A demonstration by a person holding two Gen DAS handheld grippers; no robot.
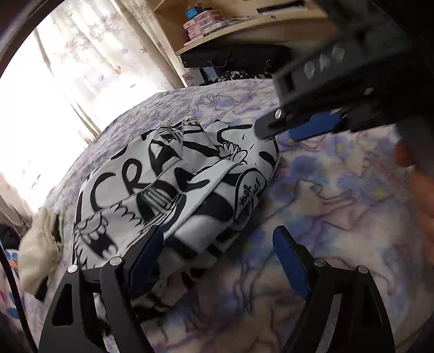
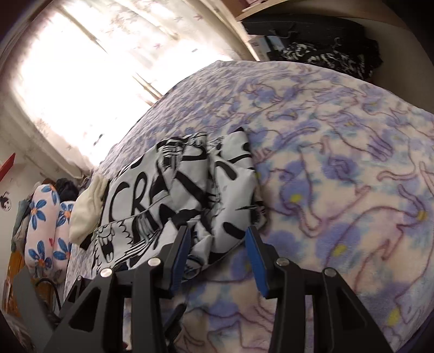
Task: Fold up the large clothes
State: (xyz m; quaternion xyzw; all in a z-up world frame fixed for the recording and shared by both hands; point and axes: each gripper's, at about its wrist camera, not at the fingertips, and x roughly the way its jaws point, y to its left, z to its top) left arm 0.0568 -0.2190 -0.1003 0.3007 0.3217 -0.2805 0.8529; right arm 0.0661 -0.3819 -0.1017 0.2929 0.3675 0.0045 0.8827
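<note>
The left gripper (image 1: 218, 249) points down at a bed, its 2 blue-padded jaws standing wide apart with nothing pressed between them. A black-and-white printed garment (image 1: 173, 184) lies bunched on the floral blanket (image 1: 339, 195); its near edge spills between the jaws, against the left-hand pad, while the right-hand pad is over bare blanket. Beyond the jaws, up and to the right, the right gripper (image 1: 274, 130) reaches in, its tip at the garment's far edge; whether it grips the cloth is unclear. A cream cloth (image 1: 38, 244) lies left of the jaws, beside the garment. Far beyond are a bright curtain (image 1: 89, 54) and a wooden shelf (image 1: 238, 24).
</note>
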